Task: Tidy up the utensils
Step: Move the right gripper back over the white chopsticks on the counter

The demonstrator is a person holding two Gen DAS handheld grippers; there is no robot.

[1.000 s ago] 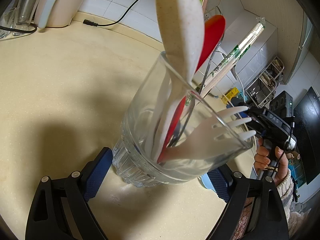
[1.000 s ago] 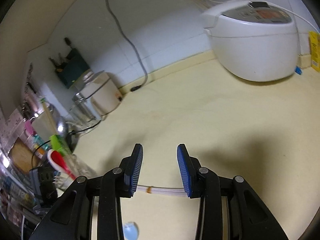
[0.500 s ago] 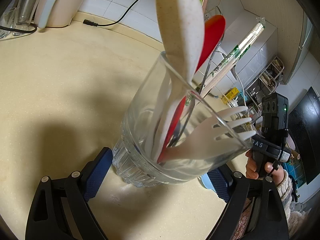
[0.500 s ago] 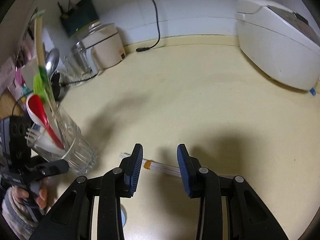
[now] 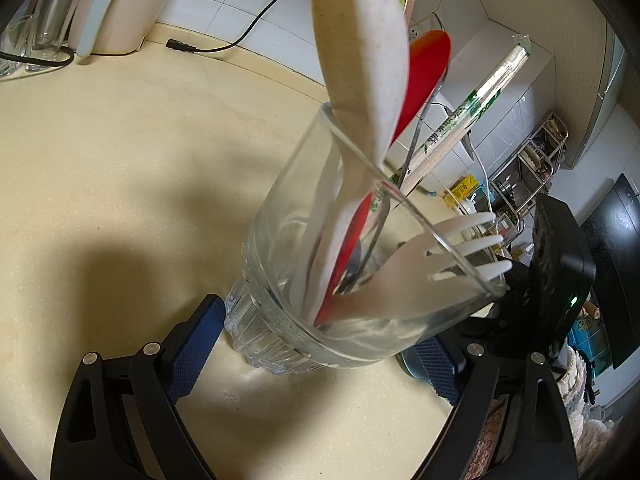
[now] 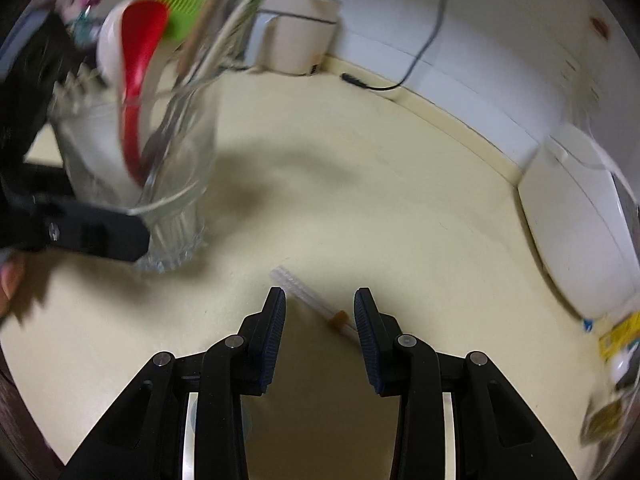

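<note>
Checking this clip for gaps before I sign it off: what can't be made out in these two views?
- Right wrist view: the glass and its utensils are smeared by motion blur; the fork's tines barely read.
- Right wrist view: the wrapped straw runs behind the right gripper, so its far end is hidden.
- Left wrist view: whether the left gripper pads press the glass is hidden by the glass base.
- Left wrist view: print on the chopstick wrapper is too small.

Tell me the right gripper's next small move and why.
Probably lower the right gripper onto the wrapped chopsticks and close. Its jaws stand open and empty just above them, the pair lying slantwise on the counter between the pads, while the left gripper grips the glass that holds the other utensils.
</note>
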